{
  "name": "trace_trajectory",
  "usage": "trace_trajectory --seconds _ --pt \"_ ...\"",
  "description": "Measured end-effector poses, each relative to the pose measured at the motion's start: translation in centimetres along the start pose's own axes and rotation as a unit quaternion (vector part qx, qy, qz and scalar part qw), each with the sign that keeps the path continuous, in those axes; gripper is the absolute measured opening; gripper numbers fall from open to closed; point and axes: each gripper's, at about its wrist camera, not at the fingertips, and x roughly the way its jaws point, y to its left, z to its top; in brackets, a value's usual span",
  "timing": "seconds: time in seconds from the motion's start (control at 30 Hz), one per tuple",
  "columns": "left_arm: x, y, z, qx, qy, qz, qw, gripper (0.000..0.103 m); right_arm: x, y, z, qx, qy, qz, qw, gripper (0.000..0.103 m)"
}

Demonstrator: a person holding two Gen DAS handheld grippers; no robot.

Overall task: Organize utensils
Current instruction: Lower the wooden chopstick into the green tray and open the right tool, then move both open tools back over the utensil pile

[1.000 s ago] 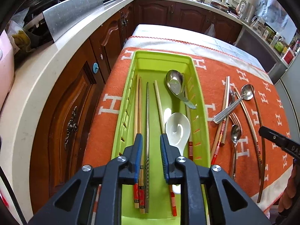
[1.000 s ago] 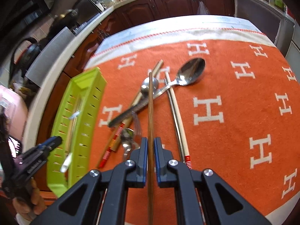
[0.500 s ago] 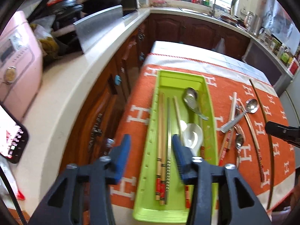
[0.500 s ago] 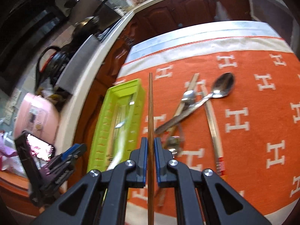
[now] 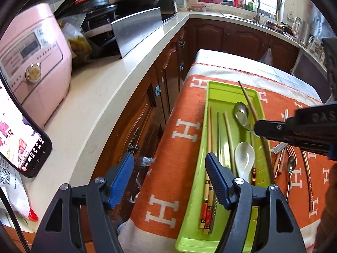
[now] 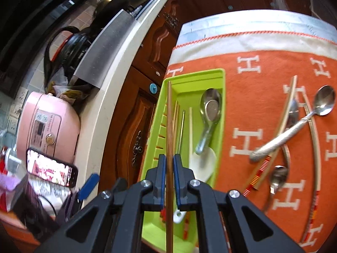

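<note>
A lime green utensil tray (image 5: pixel 212 90) (image 6: pixel 221 109) lies on the orange cloth and holds several chopsticks, a metal spoon (image 5: pixel 241 112) (image 6: pixel 210 107) and a white ceramic spoon (image 5: pixel 244 158). My right gripper (image 6: pixel 169 162) is shut on a brown wooden chopstick (image 6: pixel 169 122) and holds it above the tray; it also shows in the left wrist view (image 5: pixel 250 107). My left gripper (image 5: pixel 168 166) is open and empty, raised over the tray's near left edge. Loose spoons (image 6: pixel 324 101) and chopsticks (image 6: pixel 289 103) lie on the cloth right of the tray.
The orange cloth with white H marks (image 5: pixel 181 147) covers a small table. A white countertop (image 5: pixel 94 97) on the left holds a pink rice cooker (image 5: pixel 35 63) and a phone (image 5: pixel 23 147). Wooden cabinets (image 5: pixel 147 109) stand between counter and table.
My left gripper has opened wide and pulled back and left from the tray. My right gripper has carried the brown chopstick left, from over the cloth to over the tray.
</note>
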Motion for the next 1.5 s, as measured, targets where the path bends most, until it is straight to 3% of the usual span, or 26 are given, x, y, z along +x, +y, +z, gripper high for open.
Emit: trace_trajectory --seconds 0.17,0.33,0.87,1.2,1.5 --pt "1.0 0.6 0.2 -0.010 0.009 0.001 0.9999 0.068 1.9 0.1 0.3 0.004 0.018 -0.003 1.000 0.009" --pt "1.5 0.3 0.3 -0.015 0.015 -0.007 0.9997 0.068 1.3 0.0 -0.1 -0.015 0.015 -0.012 1.000 0.009" --pt "-0.8 -5.2 0.0 0.030 0.014 -0.047 0.9983 0.074 -6.5 -4.2 -2.8 -0.074 -0.063 -0.074 0.992 0.009" --pt "-2.4 -11.4 -0.5 0.068 0.021 -0.134 0.9884 0.082 -11.1 -9.1 -4.5 -0.080 -0.096 -0.116 0.985 0.010" --pt "-2.0 -15.1 -2.3 0.096 0.045 -0.177 0.9784 0.082 -12.9 -13.6 -5.4 -0.058 -0.110 -0.132 0.983 0.010"
